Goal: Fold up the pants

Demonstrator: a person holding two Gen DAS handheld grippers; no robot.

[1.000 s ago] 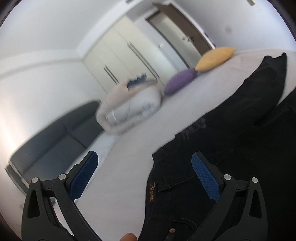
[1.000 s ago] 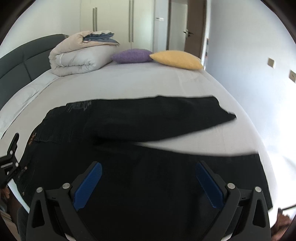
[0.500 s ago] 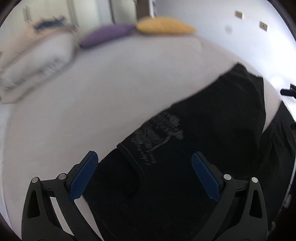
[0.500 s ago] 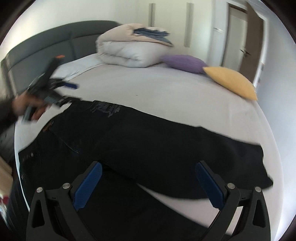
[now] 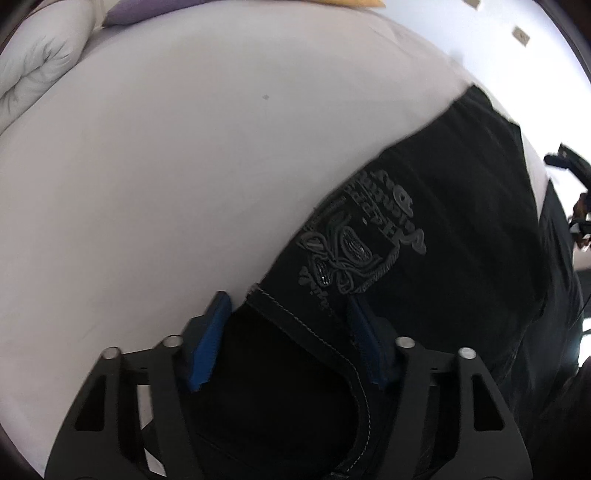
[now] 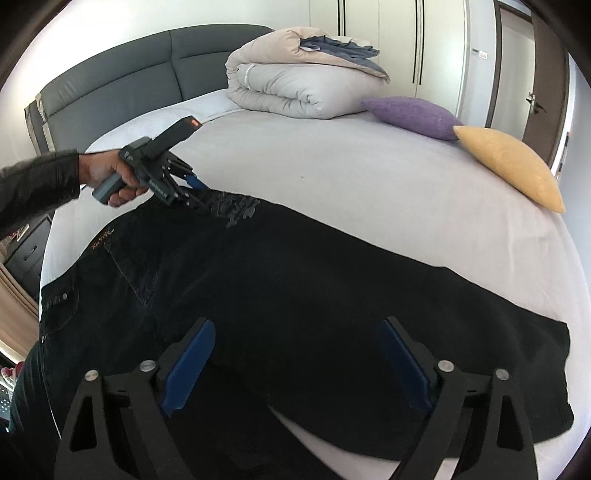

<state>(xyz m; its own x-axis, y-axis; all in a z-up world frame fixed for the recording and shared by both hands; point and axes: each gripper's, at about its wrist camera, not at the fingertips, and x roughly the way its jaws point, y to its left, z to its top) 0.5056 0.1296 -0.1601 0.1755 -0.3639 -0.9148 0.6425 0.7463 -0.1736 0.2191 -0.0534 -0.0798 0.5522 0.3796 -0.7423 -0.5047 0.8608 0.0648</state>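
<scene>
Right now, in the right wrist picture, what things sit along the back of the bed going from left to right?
Dark headboard → rolled-up duvet → purple pillow → yellow pillow.

A home bedroom — a bed (image 6: 369, 177) with a grey padded headboard (image 6: 147, 70), a rolled duvet (image 6: 303, 85) and two cushions (purple and yellow) stood before a white built-in wardrobe (image 6: 388, 29).
</scene>
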